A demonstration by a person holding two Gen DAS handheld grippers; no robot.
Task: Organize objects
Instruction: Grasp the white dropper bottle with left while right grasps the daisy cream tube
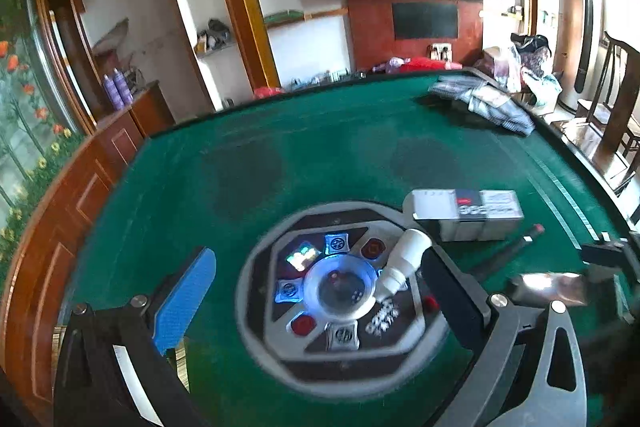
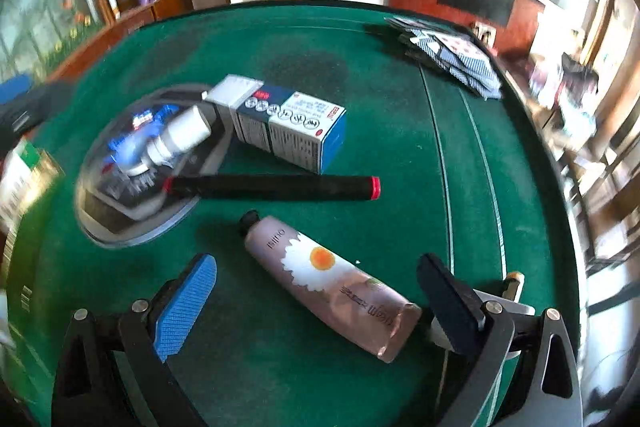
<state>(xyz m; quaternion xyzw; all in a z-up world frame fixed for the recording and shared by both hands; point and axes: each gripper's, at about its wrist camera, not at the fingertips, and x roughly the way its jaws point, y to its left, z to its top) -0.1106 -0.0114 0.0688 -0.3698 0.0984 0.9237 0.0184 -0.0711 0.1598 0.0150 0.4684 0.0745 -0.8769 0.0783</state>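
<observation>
Green felt covers the card table (image 2: 360,39), with wooden cabinets and white shelves behind it. At its middle sits a round grey control panel (image 1: 280,359) with lit buttons and a clear dome.

From the left wrist view, the left gripper (image 1: 320,291) hangs over that panel with its jaws spread wide and nothing between them; the blue pad (image 1: 186,301) stands at the left, the black finger (image 1: 452,291) at the right. A small white bottle (image 1: 402,263) lies tilted on the panel, close beside the black finger; whether they touch I cannot tell. Right of it lies a grey and white carton (image 1: 472,215), then a black marker with red ends (image 1: 516,243), half hidden.

From the right wrist view, the right gripper (image 2: 316,295) is also wide open, touching nothing. A pink tube printed with a daisy (image 2: 332,279) lies slanted on the felt between its fingers, cap pointing away, its crimped end near the black finger. Only this view shows the tube, the marker's full length (image 2: 276,187), and the carton's blue end (image 2: 292,131). A pile of patterned packets (image 2: 452,55) lies at the far right edge.
</observation>
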